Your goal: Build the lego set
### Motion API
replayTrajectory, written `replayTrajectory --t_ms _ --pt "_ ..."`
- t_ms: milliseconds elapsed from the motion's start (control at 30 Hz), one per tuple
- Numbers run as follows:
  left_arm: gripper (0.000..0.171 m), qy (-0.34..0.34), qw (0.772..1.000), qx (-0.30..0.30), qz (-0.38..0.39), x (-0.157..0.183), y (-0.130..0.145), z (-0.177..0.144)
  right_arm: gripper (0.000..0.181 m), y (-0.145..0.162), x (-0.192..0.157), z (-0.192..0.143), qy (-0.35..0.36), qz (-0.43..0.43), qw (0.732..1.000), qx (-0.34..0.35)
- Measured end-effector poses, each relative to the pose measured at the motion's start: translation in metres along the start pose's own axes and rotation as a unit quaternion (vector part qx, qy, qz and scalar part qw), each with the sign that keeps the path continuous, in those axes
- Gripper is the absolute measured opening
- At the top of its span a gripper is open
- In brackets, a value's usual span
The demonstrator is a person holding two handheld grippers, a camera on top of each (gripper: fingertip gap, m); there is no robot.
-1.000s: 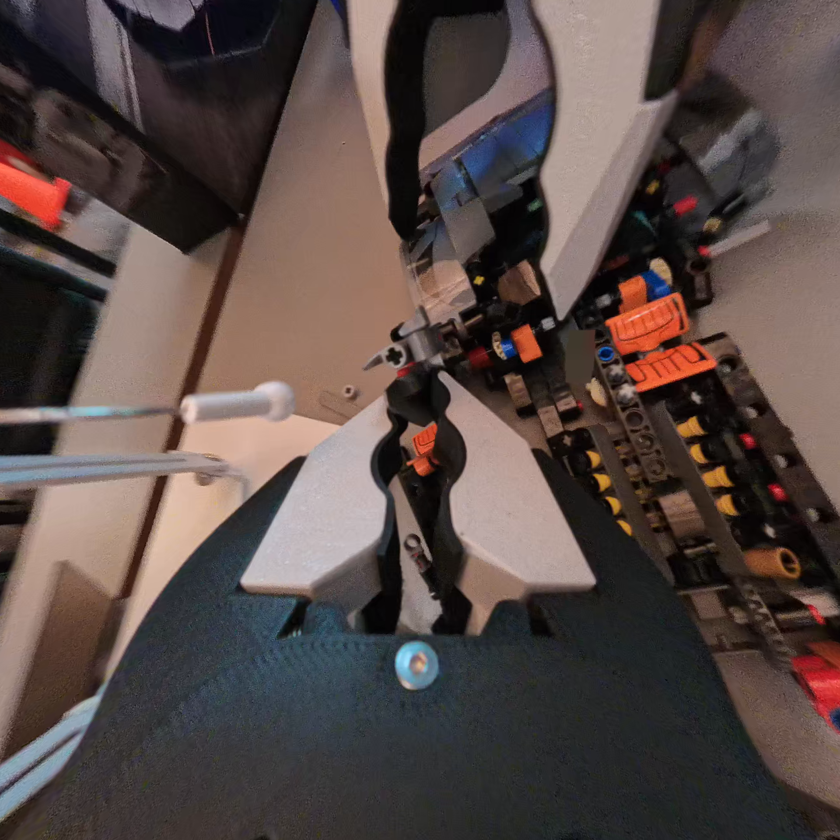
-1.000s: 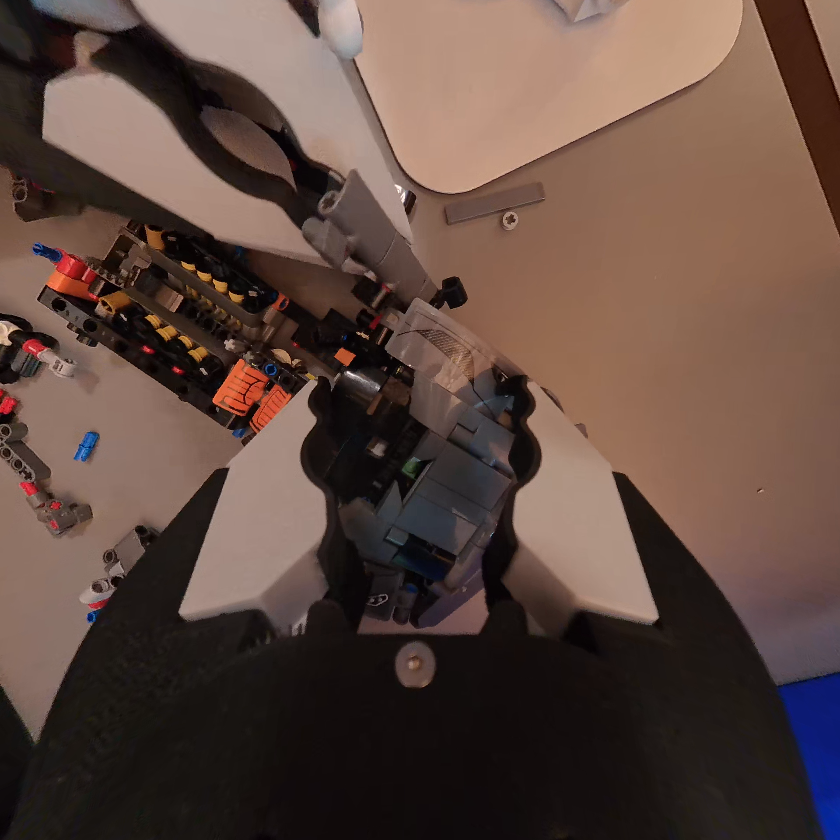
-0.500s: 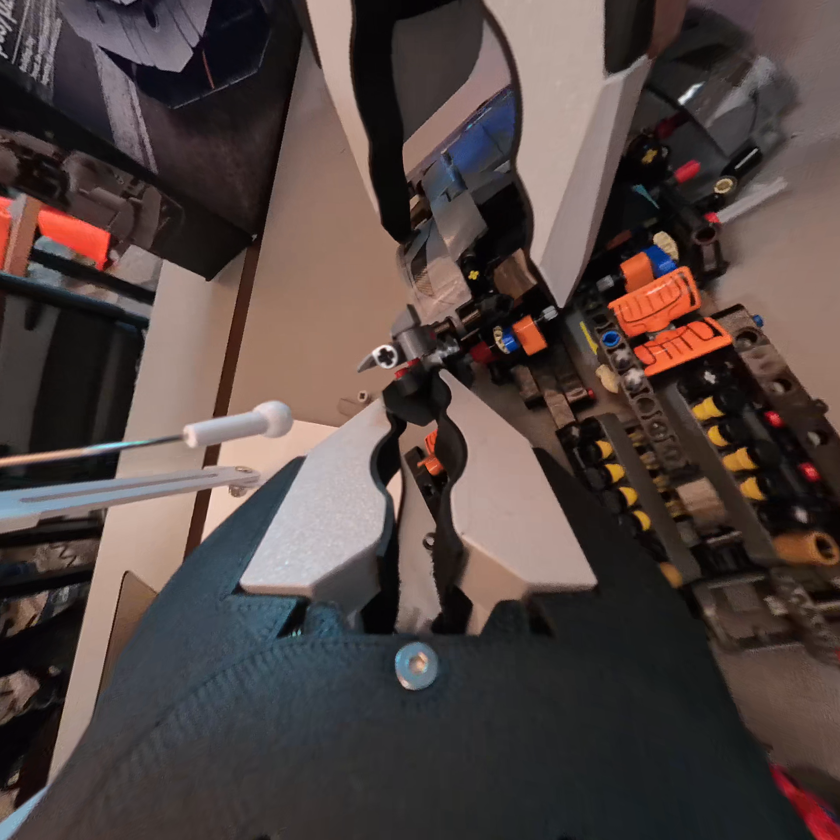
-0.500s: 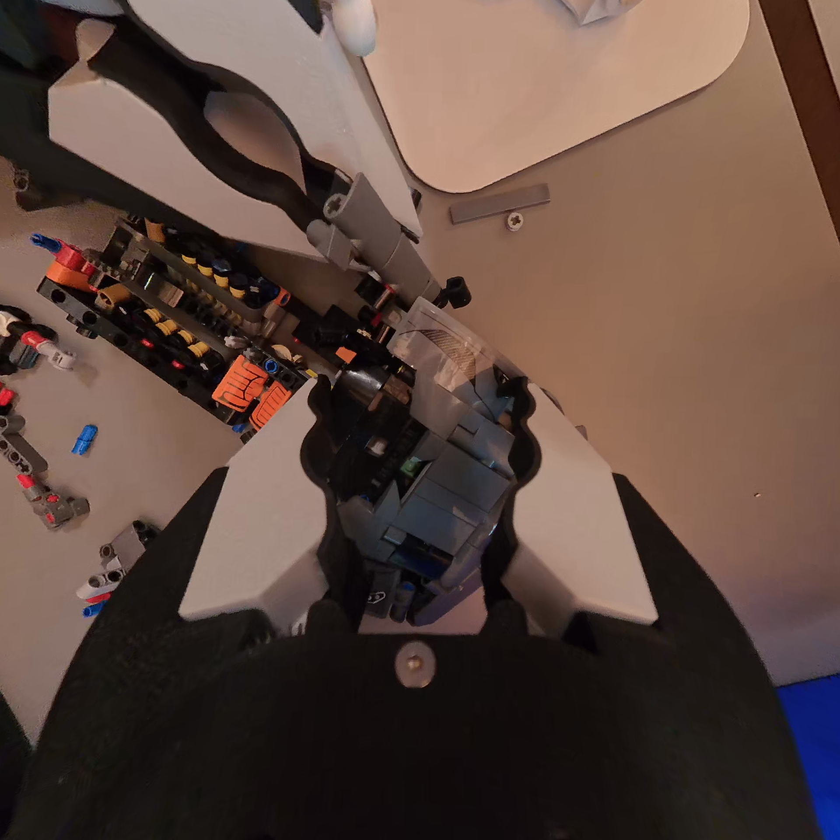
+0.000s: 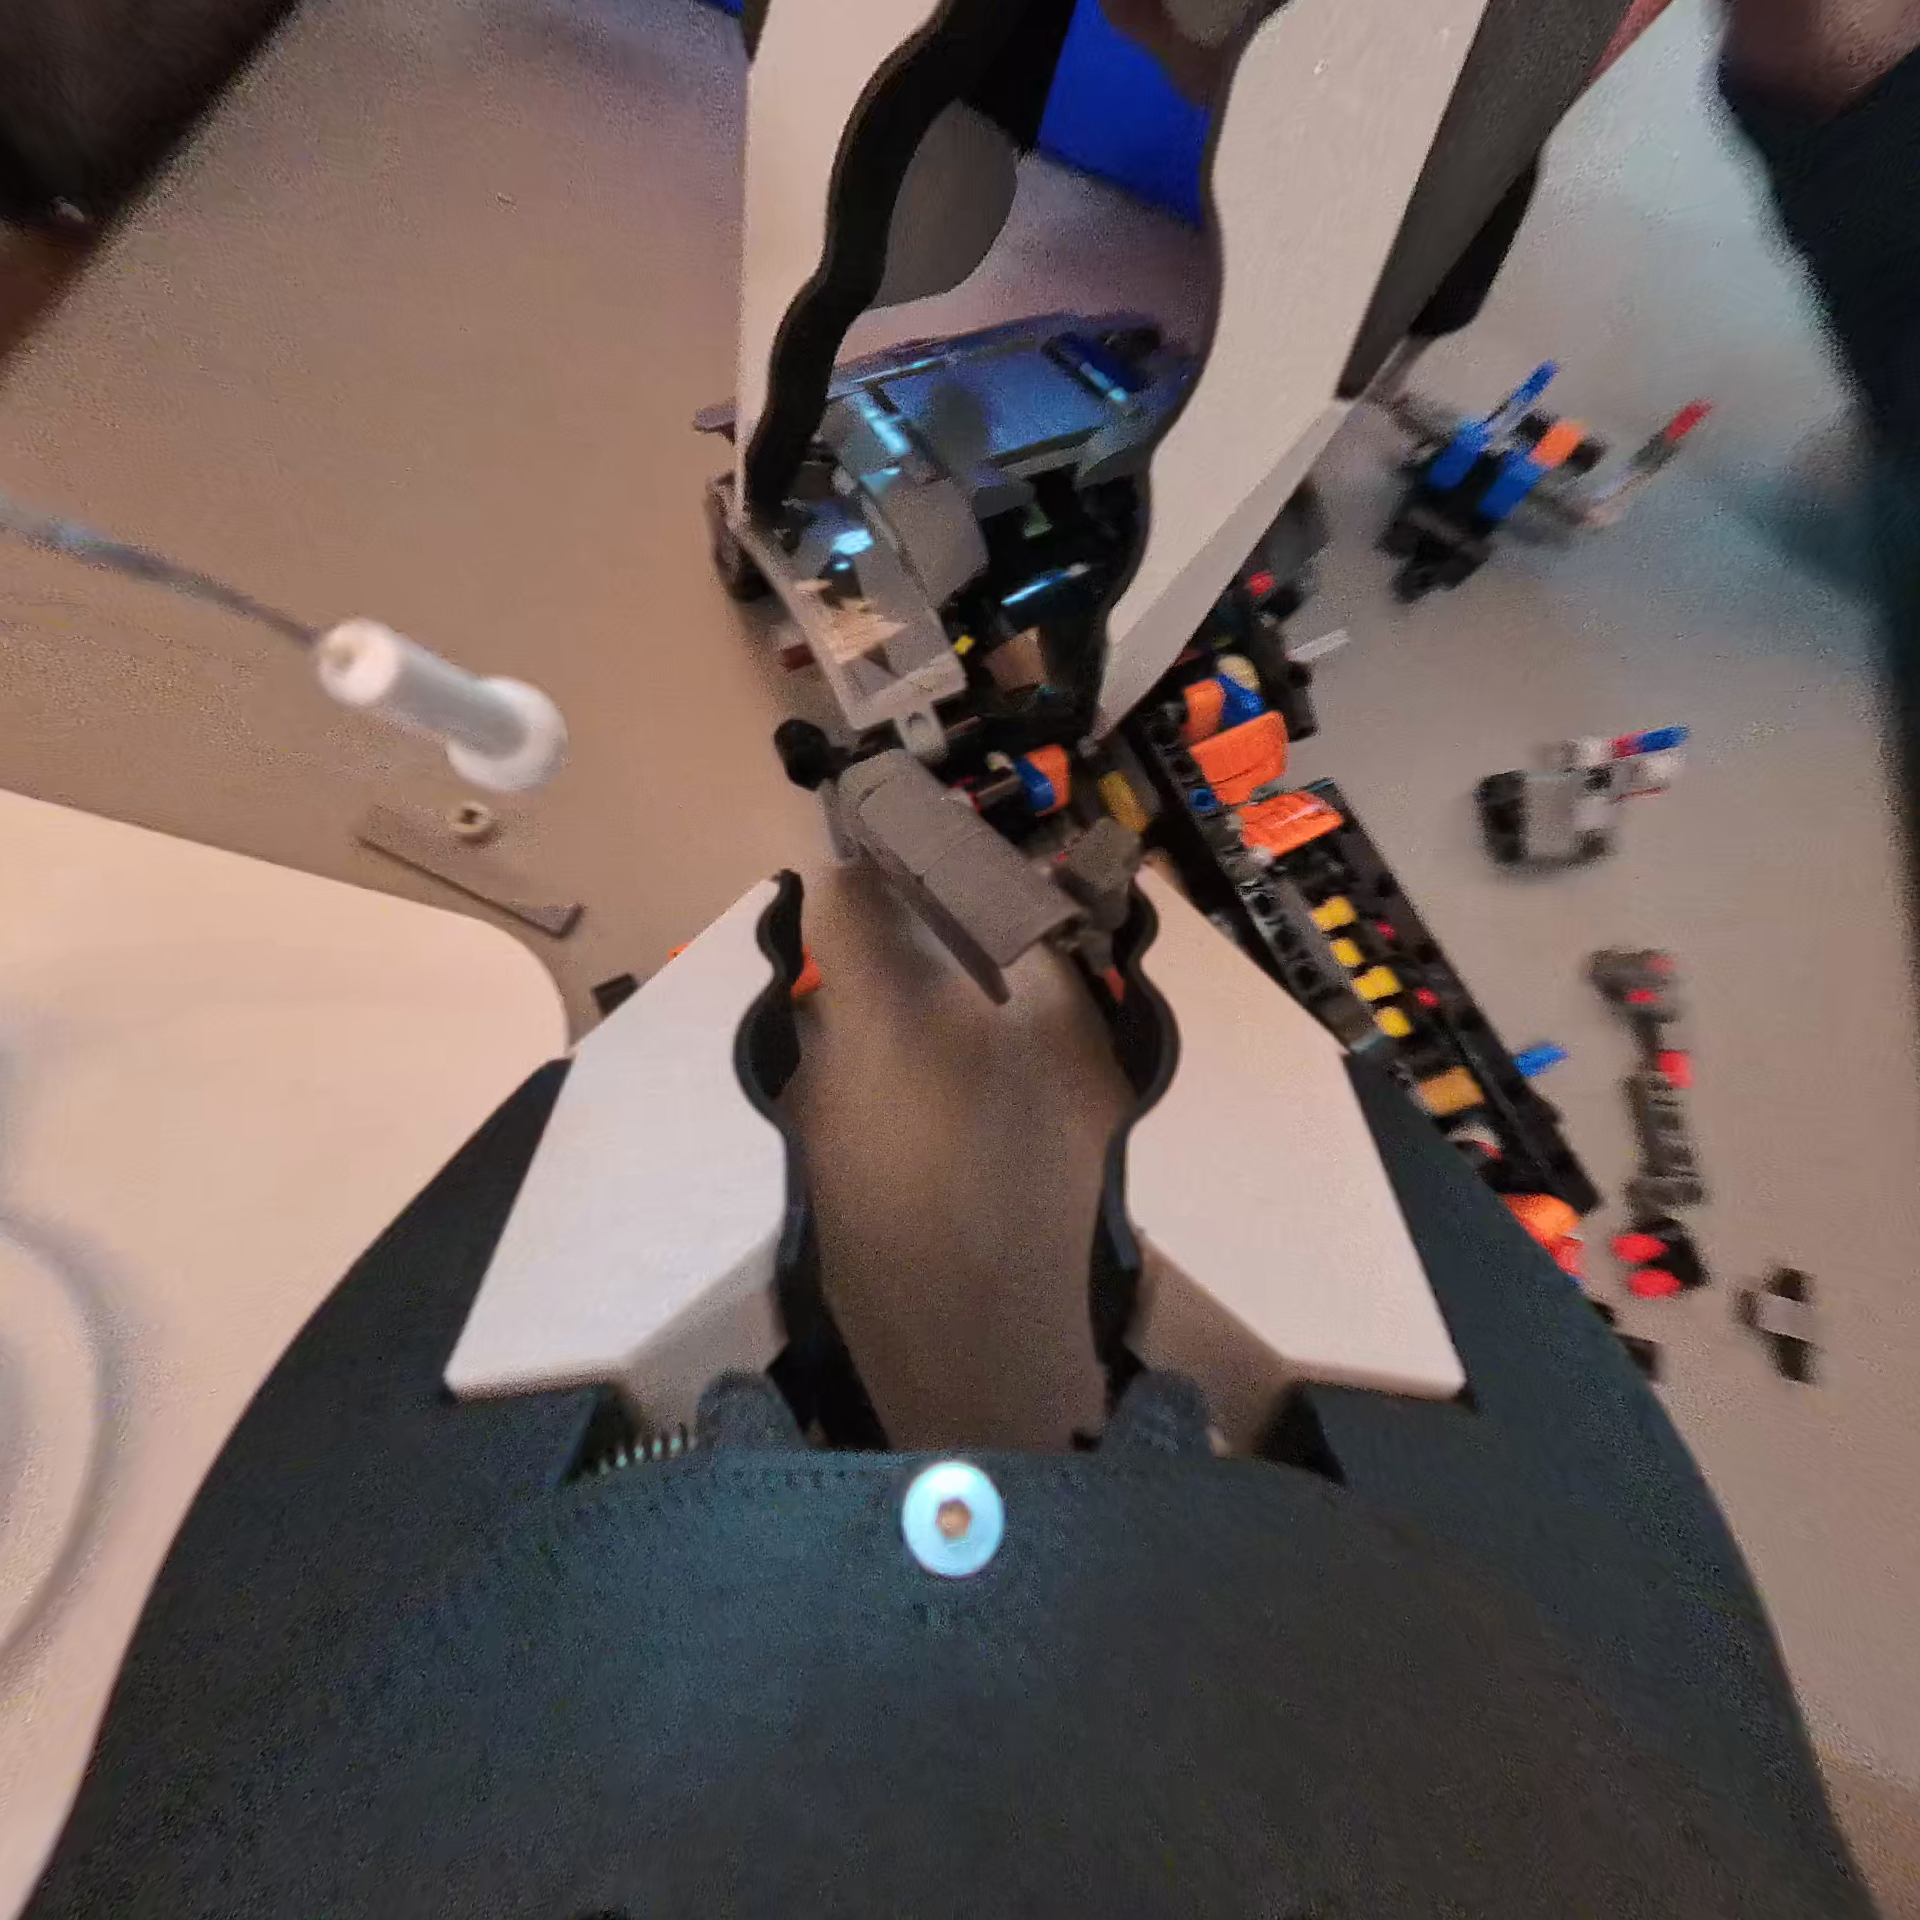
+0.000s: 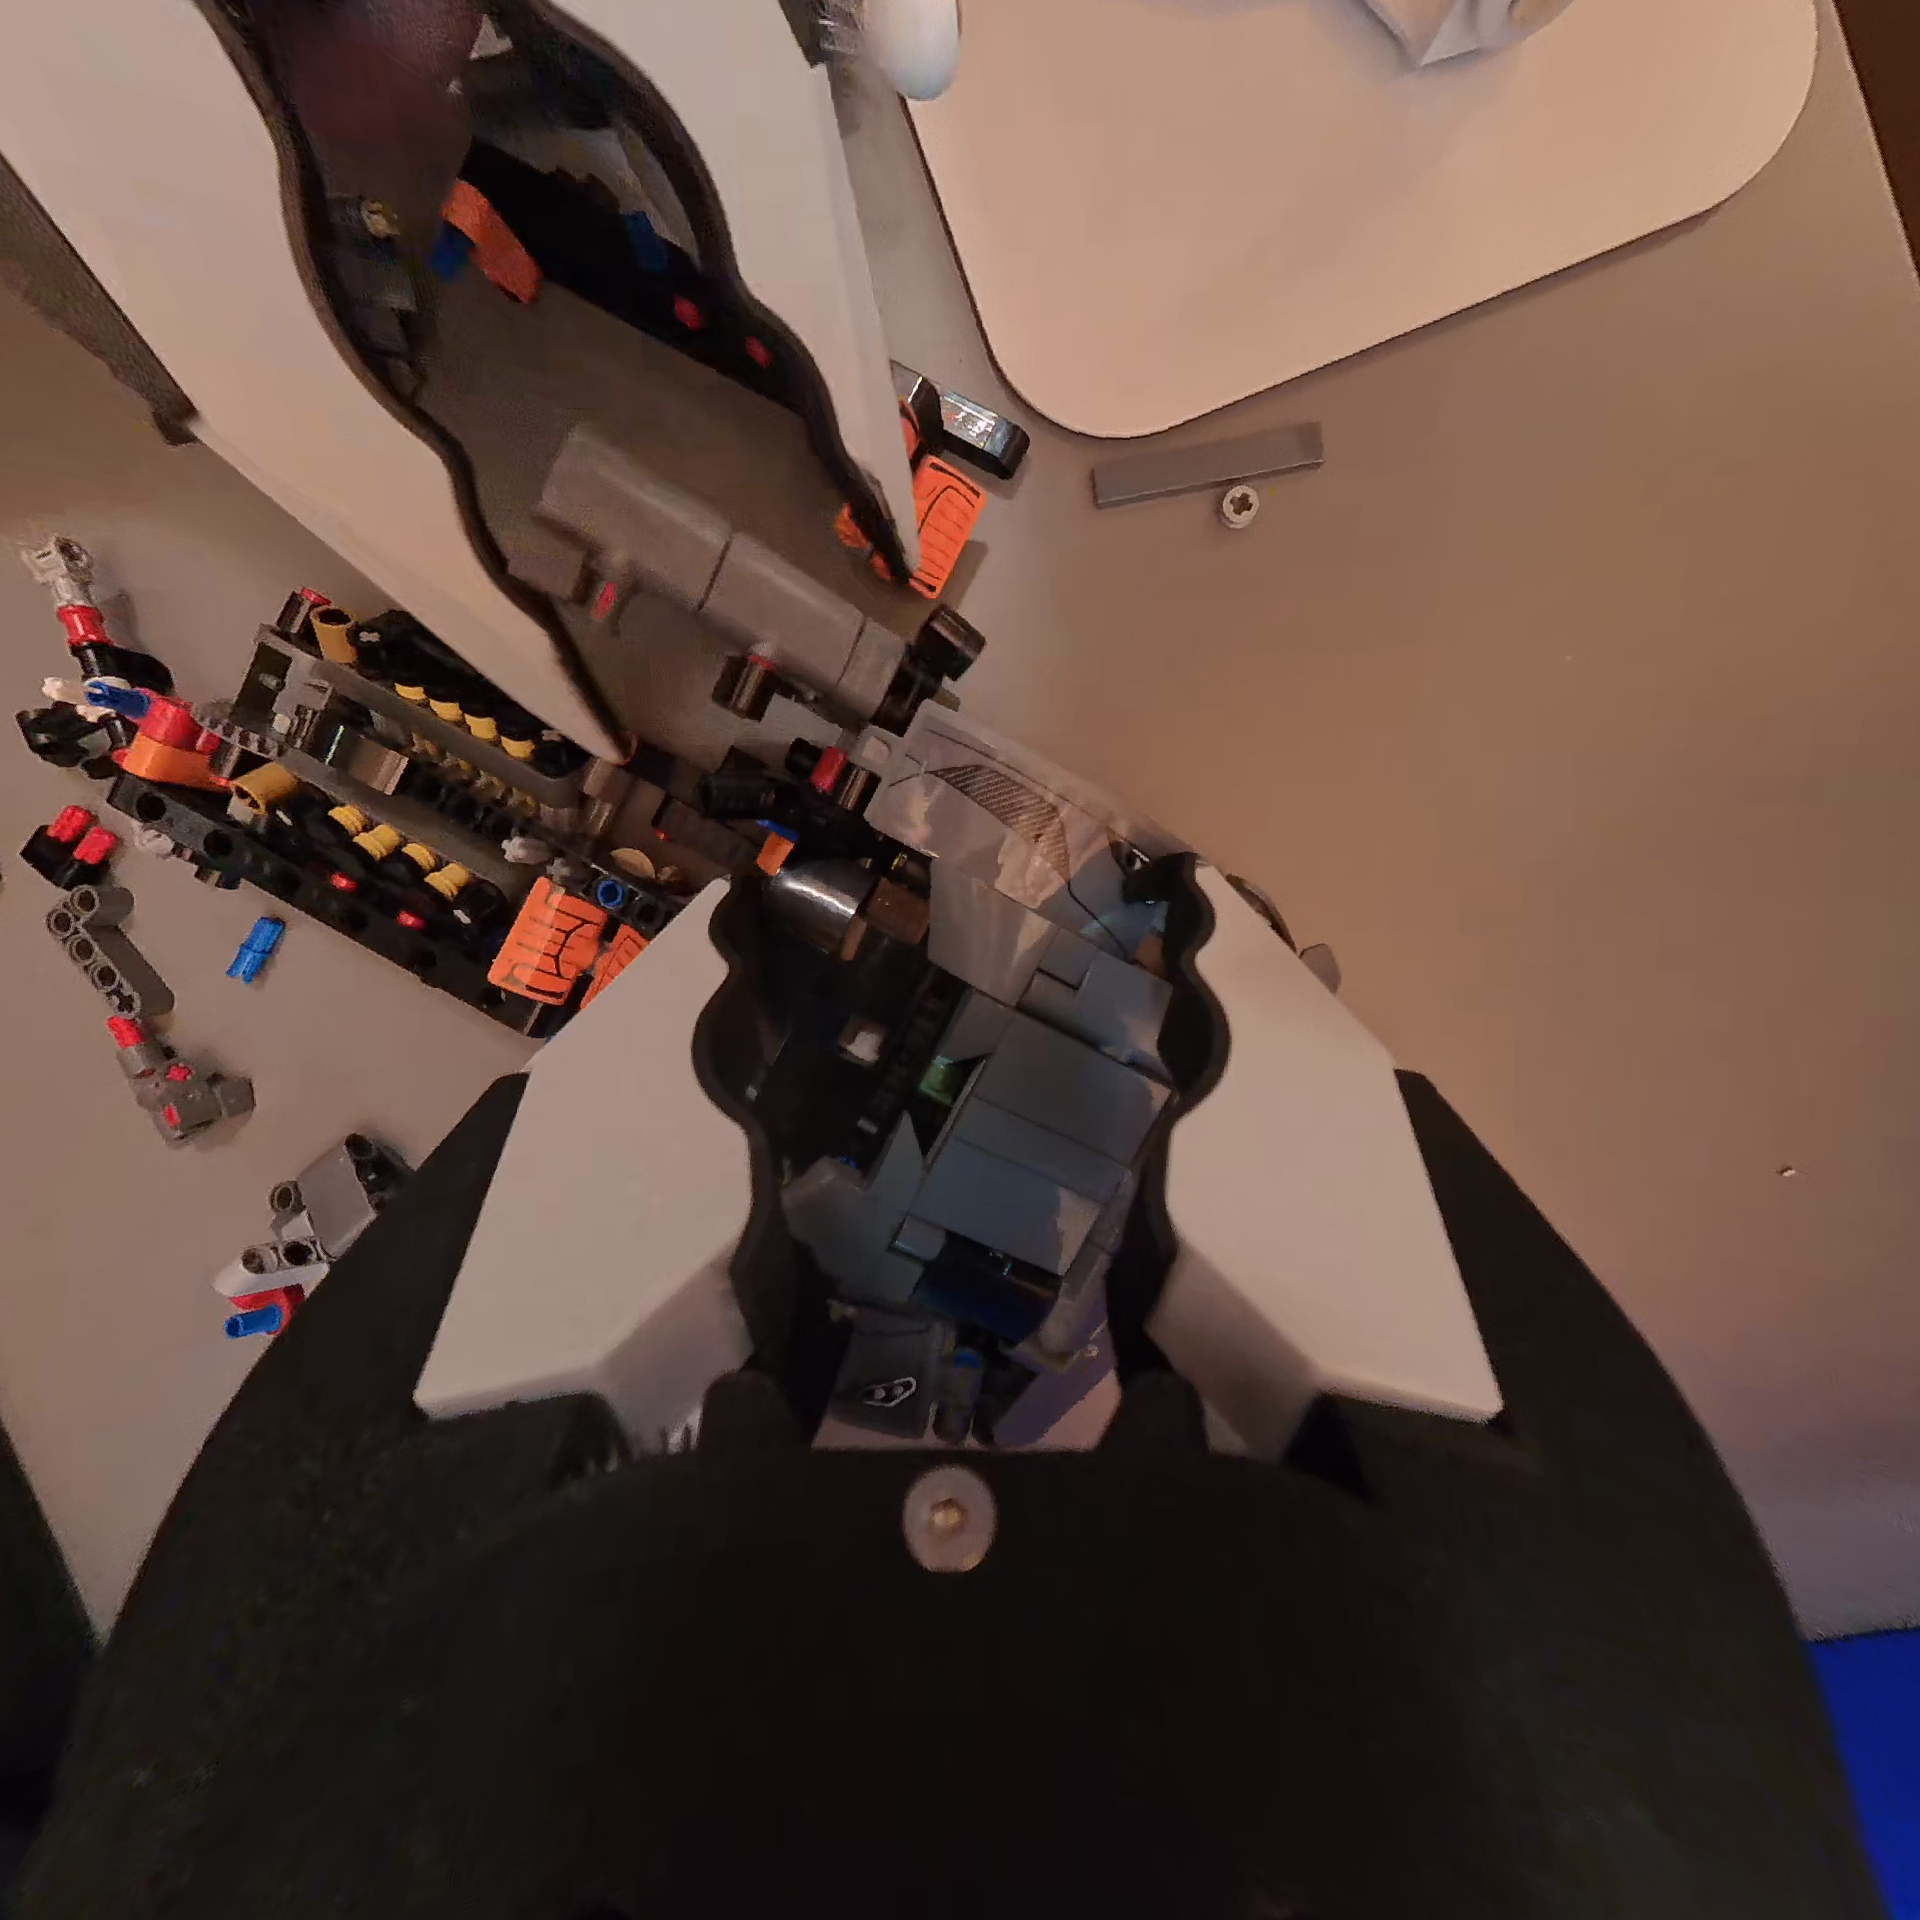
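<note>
My right gripper (image 6: pixel 961 883) is shut on the grey and dark-blue Lego car body (image 6: pixel 1039 1091) and holds it over the table. It shows at the top of the left wrist view (image 5: pixel 997 582), still around the car body (image 5: pixel 987 426). A long grey panel piece (image 6: pixel 707 571) sticks out from the car's front end by a black pin (image 6: pixel 940 644). My left gripper (image 5: pixel 956 904) is open, its jaws wide apart on either side of the grey panel (image 5: pixel 935 883). The left gripper also shows at the top left of the right wrist view (image 6: pixel 758 660).
A black chassis frame with yellow pins (image 6: pixel 416 831) and orange curved parts lies on the beige table (image 6: pixel 1558 831), with loose small parts to its left. An orange part (image 6: pixel 940 520), a grey flat tile (image 6: pixel 1205 462) and a white mat (image 6: pixel 1351 208) lie beyond. A white-tipped rod (image 5: pixel 447 696) juts in.
My left gripper has opened and let go of the grey panel, which stays on the car's front. The left view has swung over the table. The right gripper keeps its hold.
</note>
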State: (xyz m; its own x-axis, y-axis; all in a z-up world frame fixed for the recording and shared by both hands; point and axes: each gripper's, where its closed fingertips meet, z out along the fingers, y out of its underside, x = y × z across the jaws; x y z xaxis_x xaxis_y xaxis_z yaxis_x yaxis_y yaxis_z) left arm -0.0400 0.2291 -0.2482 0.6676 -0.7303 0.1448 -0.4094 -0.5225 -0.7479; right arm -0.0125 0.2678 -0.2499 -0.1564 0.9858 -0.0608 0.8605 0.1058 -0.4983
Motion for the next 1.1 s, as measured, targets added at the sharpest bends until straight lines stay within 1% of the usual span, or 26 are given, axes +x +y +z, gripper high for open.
replayTrajectory --t_ms 33,67,133,167,200,267,333,400,467,567,600,633,700,767,833,933,1033,1100 --pt "0.062 0.02 1.0 -0.003 -0.013 0.003 0.002 -0.002 0.079 0.0 0.0 0.0 -0.001 -0.001 1.0 0.001" --pt "0.056 0.008 1.0 -0.011 -0.012 -0.001 0.004 -0.002 0.078 0.0 -0.001 0.0 -0.002 -0.001 1.0 0.001" --pt "0.047 -0.017 0.999 -0.025 0.025 0.0 0.004 0.005 0.078 -0.001 -0.003 0.0 -0.004 -0.005 1.0 -0.001" --pt "0.045 -0.033 0.998 -0.042 0.031 -0.001 0.006 0.011 0.078 -0.001 -0.005 0.001 -0.007 -0.007 1.0 0.0" --pt "0.035 -0.054 0.997 -0.052 0.034 -0.004 0.007 0.018 0.078 -0.002 -0.005 0.001 -0.006 -0.008 1.0 -0.002" --pt "0.032 -0.074 0.994 -0.063 0.044 -0.006 0.007 0.022 0.077 -0.001 -0.005 0.001 -0.004 -0.006 1.0 -0.004" --pt "0.028 -0.079 0.995 -0.059 0.02 -0.008 0.006 0.022 0.078 -0.002 -0.005 0.001 -0.004 -0.005 1.0 -0.002" --pt "0.027 -0.086 0.994 -0.062 0.024 -0.009 0.005 0.021 0.078 -0.002 -0.005 0.002 -0.003 -0.006 1.0 -0.002" --pt "0.026 -0.114 0.988 -0.085 0.052 -0.011 0.006 0.018 0.078 -0.003 -0.006 0.002 -0.003 -0.006 1.0 -0.001" --pt "0.027 -0.141 0.977 -0.116 0.111 -0.011 0.007 0.016 0.078 -0.003 -0.007 0.002 -0.007 -0.009 1.0 0.002" --pt "0.028 -0.148 0.969 -0.124 0.154 -0.011 0.007 0.015 0.078 -0.003 -0.008 0.002 -0.011 -0.012 1.0 0.004" --pt "0.027 -0.149 0.964 -0.13 0.179 -0.01 0.008 0.013 0.077 -0.005 -0.01 0.003 -0.014 -0.014 1.0 0.007" --pt "0.027 -0.146 0.963 -0.142 0.177 -0.01 0.011 0.009 0.077 -0.007 -0.013 0.005 -0.015 -0.021 1.0 0.005" --pt "0.028 -0.126 0.965 -0.144 0.181 -0.005 0.014 0.006 0.078 -0.008 -0.019 0.005 -0.026 -0.03 0.999 0.007" --pt "0.026 -0.112 0.962 -0.147 0.2 0.0 0.016 0.003 0.078 -0.009 -0.024 0.006 -0.034 -0.042 0.999 0.005" --pt "0.026 -0.085 0.967 -0.142 0.193 0.005 0.018 0.001 0.078 -0.01 -0.029 0.006 -0.047 -0.049 0.998 0.011" --pt "0.025 -0.046 0.987 -0.096 0.118 0.004 0.02 0.002 0.077 -0.011 -0.028 0.007 -0.041 -0.045 0.998 0.012" --pt "0.026 -0.046 0.993 -0.082 0.069 -0.001 0.021 0.002 0.078 -0.012 -0.026 0.008 -0.029 -0.039 0.999 0.009"
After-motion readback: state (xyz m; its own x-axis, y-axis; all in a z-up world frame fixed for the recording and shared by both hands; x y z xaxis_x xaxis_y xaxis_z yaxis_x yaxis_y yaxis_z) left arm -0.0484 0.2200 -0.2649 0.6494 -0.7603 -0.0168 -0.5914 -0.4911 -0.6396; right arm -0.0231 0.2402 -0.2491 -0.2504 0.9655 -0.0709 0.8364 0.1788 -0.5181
